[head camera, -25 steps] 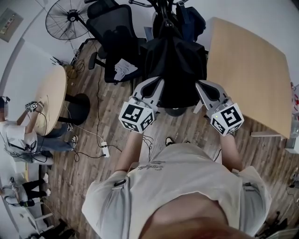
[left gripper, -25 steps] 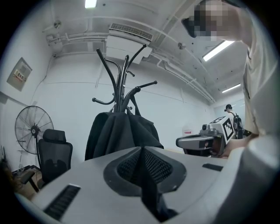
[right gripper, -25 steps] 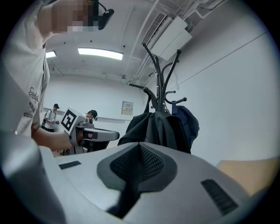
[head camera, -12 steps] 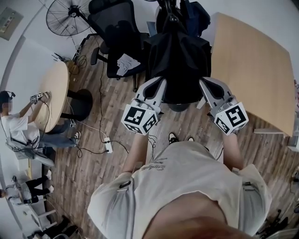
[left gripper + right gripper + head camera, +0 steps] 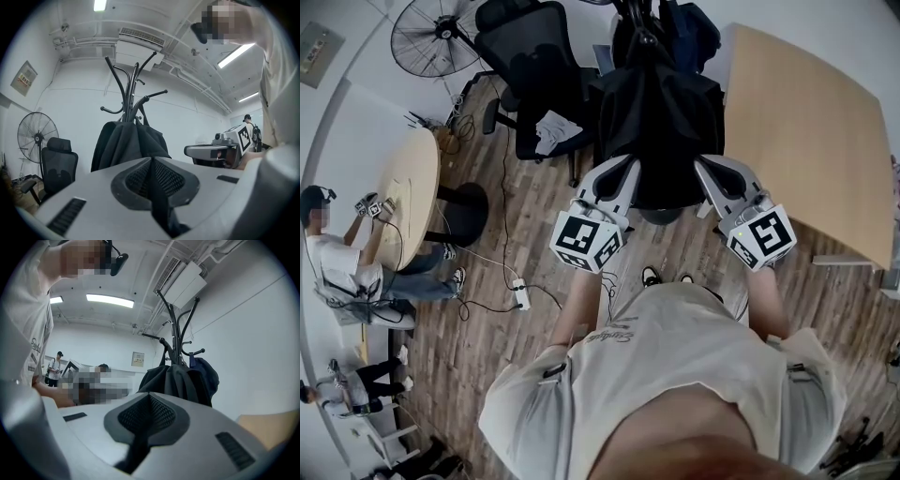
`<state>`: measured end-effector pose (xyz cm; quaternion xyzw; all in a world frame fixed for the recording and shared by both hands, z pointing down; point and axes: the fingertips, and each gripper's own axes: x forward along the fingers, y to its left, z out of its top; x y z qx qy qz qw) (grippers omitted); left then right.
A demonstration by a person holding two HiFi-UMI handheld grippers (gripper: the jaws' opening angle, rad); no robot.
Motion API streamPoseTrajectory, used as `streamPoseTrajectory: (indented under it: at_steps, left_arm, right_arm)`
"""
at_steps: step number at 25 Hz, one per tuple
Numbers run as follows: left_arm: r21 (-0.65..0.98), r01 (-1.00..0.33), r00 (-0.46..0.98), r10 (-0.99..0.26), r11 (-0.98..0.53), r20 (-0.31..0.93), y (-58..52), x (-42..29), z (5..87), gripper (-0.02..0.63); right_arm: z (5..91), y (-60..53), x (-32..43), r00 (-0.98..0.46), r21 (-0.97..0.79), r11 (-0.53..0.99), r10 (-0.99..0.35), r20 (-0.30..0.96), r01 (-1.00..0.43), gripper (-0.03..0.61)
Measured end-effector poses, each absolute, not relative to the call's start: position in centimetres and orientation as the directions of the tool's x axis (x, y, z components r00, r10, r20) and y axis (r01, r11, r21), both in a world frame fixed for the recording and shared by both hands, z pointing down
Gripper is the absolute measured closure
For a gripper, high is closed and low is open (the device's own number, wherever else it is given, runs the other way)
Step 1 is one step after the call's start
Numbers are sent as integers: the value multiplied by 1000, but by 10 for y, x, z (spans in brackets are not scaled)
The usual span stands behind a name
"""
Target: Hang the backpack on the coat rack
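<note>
A black backpack (image 5: 661,122) hangs by its top from the black coat rack (image 5: 639,19), with a dark blue bag (image 5: 689,37) hanging behind it. My left gripper (image 5: 621,171) and right gripper (image 5: 705,171) point level at the backpack's lower left and lower right corners. Both are shut with nothing between the jaws. In the left gripper view the backpack (image 5: 126,143) hangs a little ahead of the closed left gripper (image 5: 152,161), under the coat rack's hooks (image 5: 131,89). In the right gripper view the backpack (image 5: 171,380) hangs beyond the closed right gripper (image 5: 150,399).
A black office chair (image 5: 534,66) with a white cloth on its seat stands left of the rack, and a floor fan (image 5: 431,37) behind it. A large wooden table (image 5: 806,122) lies close on the right. At the left a person (image 5: 337,272) sits at a round table (image 5: 408,202). Cables and a power strip (image 5: 520,295) lie on the floor.
The head view has shifted slightly. Both grippers stay shut by the backpack's lower corners, and the backpack hangs as before.
</note>
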<state>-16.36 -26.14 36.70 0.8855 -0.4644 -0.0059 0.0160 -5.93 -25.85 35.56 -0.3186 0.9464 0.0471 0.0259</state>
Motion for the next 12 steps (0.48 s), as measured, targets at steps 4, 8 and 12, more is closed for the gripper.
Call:
streamPoseTrajectory:
  at_steps: [4,8,12]
  left_arm:
    - [36,-823,568,-823,-567,14,-261,-166,371,584]
    - [49,-824,567,-824,-565,23,-260,-170,375,584]
    - [49,-819,573,-819,-572,21,-261,-170,374,584]
  right_arm:
    - [364,-265,-57,-784,46,783,-617,-71,-620,584]
    - [366,-265,-58,-784,20,785,-616,-75,-619,583]
    - [363,-266,-61,-778,46,778,-622,-87,-627,584]
